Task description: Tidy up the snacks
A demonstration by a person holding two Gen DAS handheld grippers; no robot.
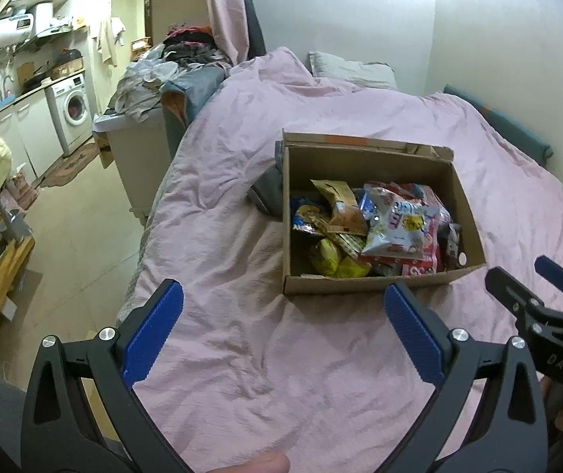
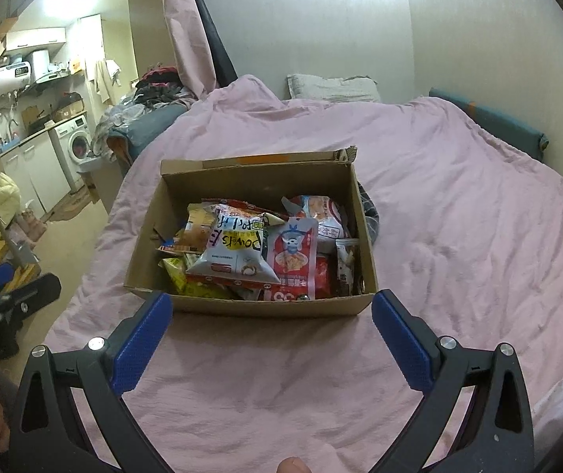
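Left wrist view cuts off the right gripper (image 1: 534, 276) at the frame edge, so only its black body and one blue pad show there; its own camera shows its jaws spread wide and empty. A cardboard box (image 2: 265, 307) sits on the wrinkled pink duvet (image 2: 459, 236); the snacks (image 2: 258, 252) lie heaped inside it, glossy crinkled packets overlapping so the lower ones are mostly hidden and their print is hard to read. Beyond the box a grey pillow (image 2: 332, 86) lies half buried by the duvet; a dark checked cloth (image 2: 370, 213) peeks from behind the box's far right corner. Nearer than the box, the left gripper (image 1: 281, 311) hangs over bare duvet, ribbed blue pads wide apart, holding nothing.
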